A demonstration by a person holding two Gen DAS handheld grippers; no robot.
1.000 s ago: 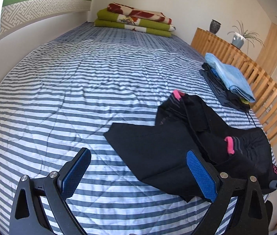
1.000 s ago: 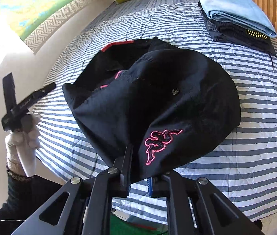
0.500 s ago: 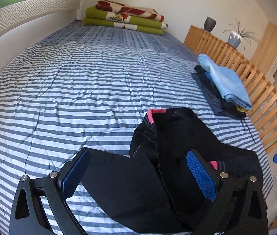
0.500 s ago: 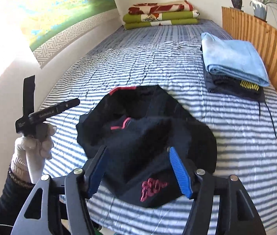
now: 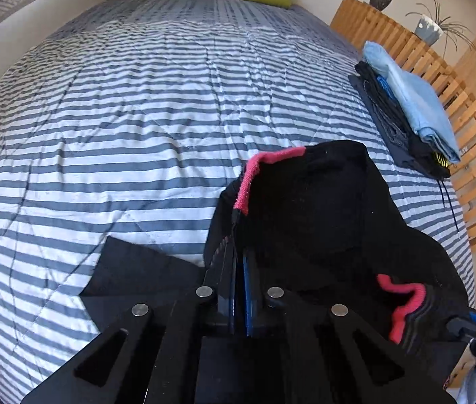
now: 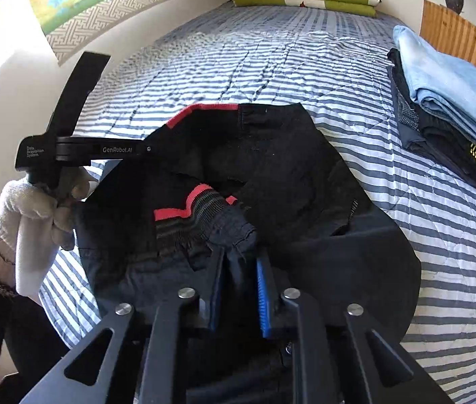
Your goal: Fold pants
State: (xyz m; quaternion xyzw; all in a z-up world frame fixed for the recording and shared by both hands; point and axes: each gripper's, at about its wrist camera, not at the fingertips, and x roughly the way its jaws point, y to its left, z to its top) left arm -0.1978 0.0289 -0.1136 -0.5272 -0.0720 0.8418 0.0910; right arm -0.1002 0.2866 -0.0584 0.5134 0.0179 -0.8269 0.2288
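Black pants (image 5: 318,215) lying bunched at lower centre of the striped bed (image 5: 137,118).
Left gripper (image 5: 238,269) is pinching their edge; right gripper (image 6: 238,266) is closing narrowly on a waistband fold.

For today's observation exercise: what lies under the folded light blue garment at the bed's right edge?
Under the folded light blue garment sits a stack of dark folded clothes, one showing yellow markings, on the striped bedcover. How many pieces the stack holds is hidden.
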